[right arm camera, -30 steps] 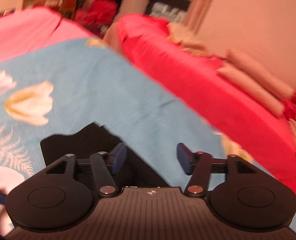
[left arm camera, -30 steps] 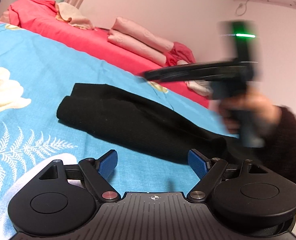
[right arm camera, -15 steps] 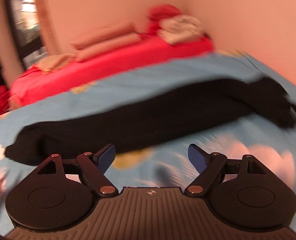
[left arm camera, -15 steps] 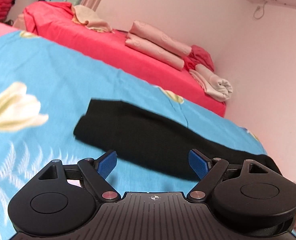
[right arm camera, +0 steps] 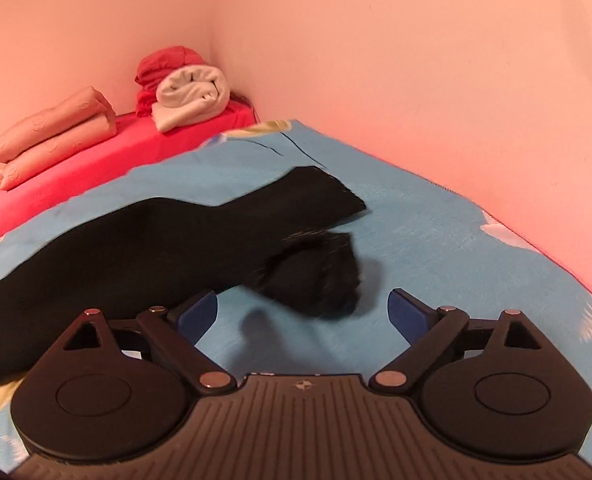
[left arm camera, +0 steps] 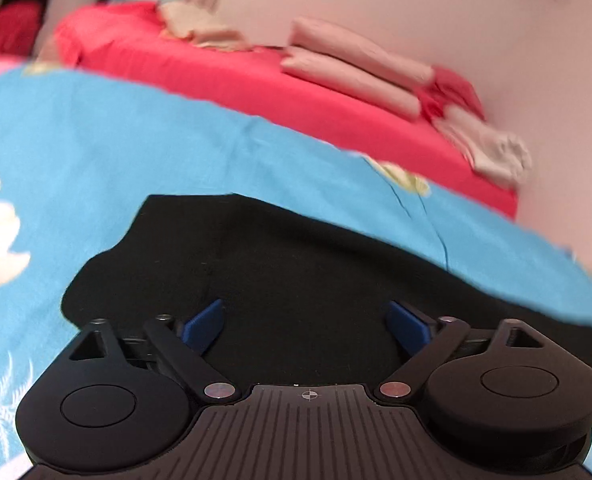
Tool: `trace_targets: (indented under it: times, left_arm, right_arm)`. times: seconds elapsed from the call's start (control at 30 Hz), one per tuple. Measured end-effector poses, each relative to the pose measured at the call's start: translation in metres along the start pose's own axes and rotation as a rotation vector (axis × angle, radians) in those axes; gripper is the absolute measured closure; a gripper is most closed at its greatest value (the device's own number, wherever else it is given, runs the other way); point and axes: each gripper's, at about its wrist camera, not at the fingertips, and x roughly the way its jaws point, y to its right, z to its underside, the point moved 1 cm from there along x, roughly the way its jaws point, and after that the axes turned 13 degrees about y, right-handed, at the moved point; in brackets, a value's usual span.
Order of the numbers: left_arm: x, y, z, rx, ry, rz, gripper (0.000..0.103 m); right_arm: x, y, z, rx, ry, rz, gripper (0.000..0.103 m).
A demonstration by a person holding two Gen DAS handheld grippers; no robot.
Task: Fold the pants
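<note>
Black pants (left arm camera: 296, 264) lie stretched across a blue flowered bed sheet (left arm camera: 96, 152). My left gripper (left arm camera: 305, 326) hovers low over one end of them, jaws wide apart, no cloth between the blue pads. In the right wrist view the pants (right arm camera: 156, 240) run from lower left to the far end, where one leg tip lies flat and the other is bunched in a lump (right arm camera: 319, 276). My right gripper (right arm camera: 303, 314) is just short of that lump, its jaws opening, with only blue sheet (right arm camera: 435, 240) between them.
A red blanket (left arm camera: 256, 84) borders the sheet's far side, with folded pink bedding (left arm camera: 355, 68) and a rolled white towel (right arm camera: 192, 98) on it. A pink wall (right arm camera: 415, 60) runs close along the right of the bed.
My left gripper has moved in close over the pants. My right gripper swung from the left end of the pants to the leg end, rolled upright, and its jaws spread wider.
</note>
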Motion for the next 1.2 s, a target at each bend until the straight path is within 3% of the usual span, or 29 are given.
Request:
trace_targets:
  times: [0.07, 0.1, 0.17, 0.2, 0.33, 0.4, 0.47, 0.57, 0.67, 0.7, 0.73, 0.8, 0.87, 1.07, 1.1, 1.13, 1.2]
  left_arm:
    - [0.001, 0.002, 0.001, 0.013, 0.001, 0.002, 0.000]
    - [0.001, 0.001, 0.001, 0.007, 0.000, 0.004, 0.000]
    - [0.001, -0.001, 0.001, -0.007, 0.005, 0.008, 0.000]
    - [0.000, -0.002, 0.001, -0.007, 0.008, 0.009, 0.000]
    - [0.001, 0.005, 0.004, 0.026, 0.010, -0.009, 0.000]
    - [0.001, 0.008, 0.004, 0.045, 0.010, -0.020, 0.000]
    - [0.001, 0.010, 0.005, 0.052, 0.012, -0.025, 0.000]
    - [0.002, 0.010, 0.006, 0.049, 0.015, -0.024, 0.000]
    - [0.002, 0.011, 0.006, 0.060, 0.014, -0.027, 0.000]
    - [0.002, 0.012, 0.006, 0.067, 0.013, -0.029, 0.000]
    - [0.003, 0.013, 0.006, 0.072, 0.013, -0.031, 0.000]
    - [0.003, 0.014, 0.006, 0.077, 0.013, -0.033, 0.000]
    - [0.003, 0.015, 0.006, 0.080, 0.014, -0.036, 0.000]
    - [0.003, 0.014, 0.006, 0.079, 0.015, -0.033, 0.000]
    - [0.002, 0.014, 0.006, 0.079, 0.015, -0.033, 0.000]
    - [0.002, 0.014, 0.006, 0.080, 0.015, -0.032, 0.000]
    - [0.002, 0.014, 0.006, 0.079, 0.015, -0.031, 0.000]
  right_arm:
    - [0.016, 0.005, -0.003, -0.006, -0.005, -0.052, 0.010]
    - [0.023, 0.004, -0.003, -0.009, 0.003, -0.091, 0.016]
    - [0.030, 0.009, -0.008, 0.043, 0.023, -0.169, 0.069]
    - [0.034, 0.013, -0.014, 0.116, 0.021, -0.227, 0.086]
    - [0.042, 0.034, -0.059, 0.332, 0.091, -0.310, 0.087]
    - [0.052, 0.045, -0.086, 0.414, 0.117, -0.313, 0.089]
    - [0.075, 0.056, -0.106, 0.462, 0.087, -0.264, 0.089]
    - [0.115, 0.062, -0.105, 0.459, -0.054, -0.110, 0.089]
    - [0.126, 0.052, -0.090, 0.334, -0.030, -0.024, 0.077]
    - [0.123, 0.050, -0.087, 0.315, 0.000, -0.009, 0.059]
    - [0.118, 0.049, -0.086, 0.307, 0.043, -0.011, 0.033]
    - [0.100, 0.050, -0.084, 0.298, 0.135, 0.042, 0.018]
    - [0.084, 0.040, -0.087, 0.203, 0.187, 0.071, 0.018]
    - [0.036, -0.055, -0.085, -0.144, 0.289, -0.146, 0.017]
    - [0.030, -0.072, -0.085, -0.205, 0.333, -0.182, 0.012]
    - [0.032, -0.086, -0.086, -0.277, 0.376, -0.176, 0.003]
    - [0.054, -0.103, -0.090, -0.385, 0.383, -0.007, 0.002]
